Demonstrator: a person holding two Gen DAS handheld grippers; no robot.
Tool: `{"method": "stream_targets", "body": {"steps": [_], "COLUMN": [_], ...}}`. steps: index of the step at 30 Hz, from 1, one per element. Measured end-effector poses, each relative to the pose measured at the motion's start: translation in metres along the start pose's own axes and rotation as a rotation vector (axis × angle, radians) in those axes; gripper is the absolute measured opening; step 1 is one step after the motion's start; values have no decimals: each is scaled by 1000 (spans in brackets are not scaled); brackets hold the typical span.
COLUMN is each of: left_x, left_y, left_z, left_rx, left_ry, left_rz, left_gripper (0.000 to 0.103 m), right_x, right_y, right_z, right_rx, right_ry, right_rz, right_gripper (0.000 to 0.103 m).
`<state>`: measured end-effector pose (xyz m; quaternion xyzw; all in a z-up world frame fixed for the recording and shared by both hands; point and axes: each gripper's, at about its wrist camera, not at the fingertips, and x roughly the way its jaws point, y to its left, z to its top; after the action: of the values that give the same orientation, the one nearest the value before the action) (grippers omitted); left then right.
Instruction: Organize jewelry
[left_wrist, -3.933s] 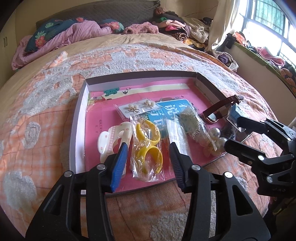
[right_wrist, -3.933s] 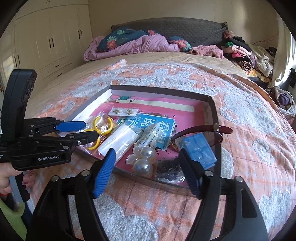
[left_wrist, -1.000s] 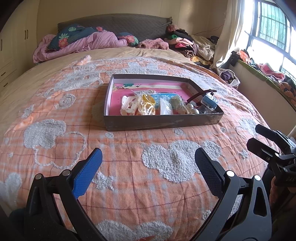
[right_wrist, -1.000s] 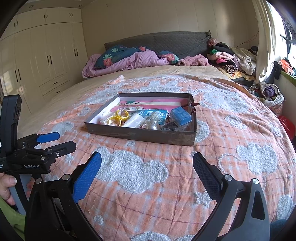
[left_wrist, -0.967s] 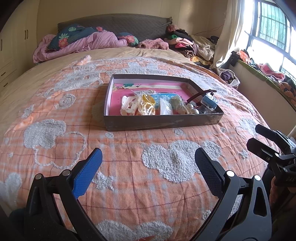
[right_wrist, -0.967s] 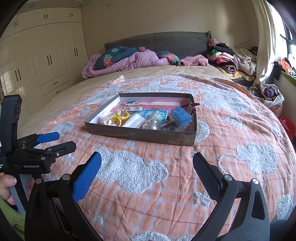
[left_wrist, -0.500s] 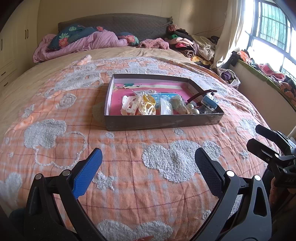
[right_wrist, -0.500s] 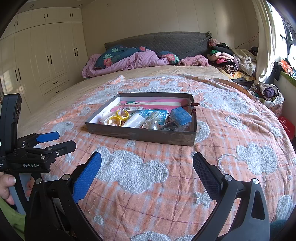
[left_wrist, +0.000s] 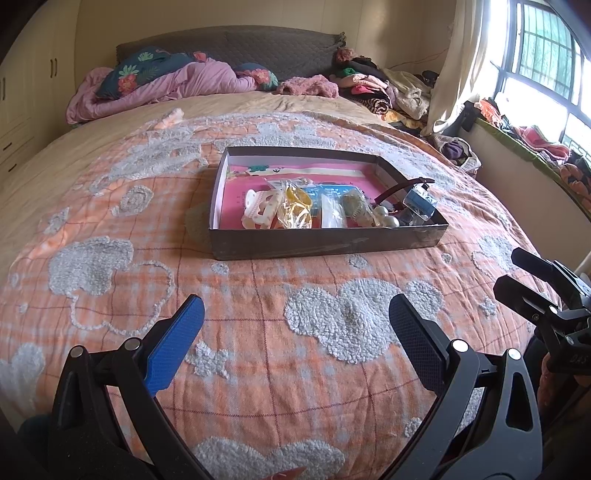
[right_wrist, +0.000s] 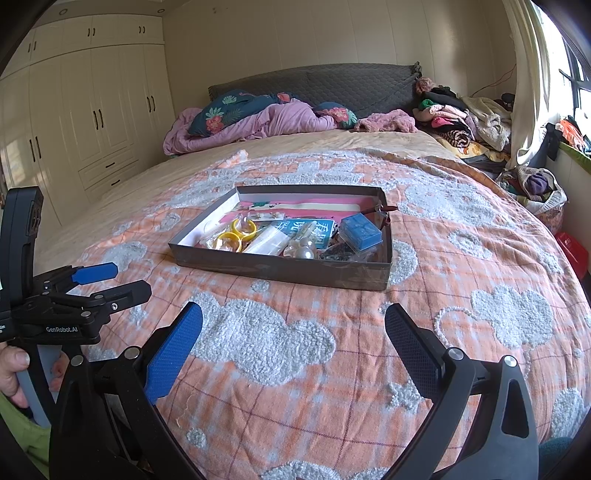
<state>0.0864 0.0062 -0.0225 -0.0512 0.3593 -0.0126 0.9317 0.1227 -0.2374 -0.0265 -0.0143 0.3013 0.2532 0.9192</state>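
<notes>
One box (left_wrist: 325, 242) on the bed (left_wrist: 110, 221) holds two yellow hoops (right_wrist: 236, 230) and one blue case (right_wrist: 360, 230). Left claw (left_wrist: 295, 321) and right claw (right_wrist: 293, 325) both gape, empty.

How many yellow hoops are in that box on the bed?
2. Both yellow hoops lie in a clear bag near the left end of the grey box: one farther back, one nearer the front wall. More may be hidden beneath the other bags.

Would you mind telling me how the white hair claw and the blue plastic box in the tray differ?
The white hair claw lies at the tray's left end; the blue plastic box sits at its right end. The claw is opaque, curved and toothed; the box is translucent and rectangular. Both rest inside the tray, untouched by either gripper.
</notes>
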Motion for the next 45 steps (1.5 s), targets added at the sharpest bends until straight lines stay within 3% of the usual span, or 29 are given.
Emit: {"method": "stream_targets", "body": {"steps": [28,33,36,37,41,45], "left_x": [6,11,13,16,42,85], "left_y": [3,9,24,32,90,177], "left_z": [-1,3,9,14,48,80], "left_rx": [0,-29,-70,-83,-178,-316], "left_ry": [36,58,51,60,106,160], "left_rz": [-7,34,56,74,264,461], "left_gripper": [94,94,94,94,94,94], "right_x": [-2,-3,0,2,28,60], "right_y": [-4,-25,-61,-73,-150,-239], "right_z": [1,10,22,26,46,51], "right_rx": [13,57,117,126,192,254], "right_ry": [6,-2,-3,-8,62,138], "right_rz": [-12,-57,-129,-163,-301,-497], "right_gripper": [98,98,98,98,98,98]}}
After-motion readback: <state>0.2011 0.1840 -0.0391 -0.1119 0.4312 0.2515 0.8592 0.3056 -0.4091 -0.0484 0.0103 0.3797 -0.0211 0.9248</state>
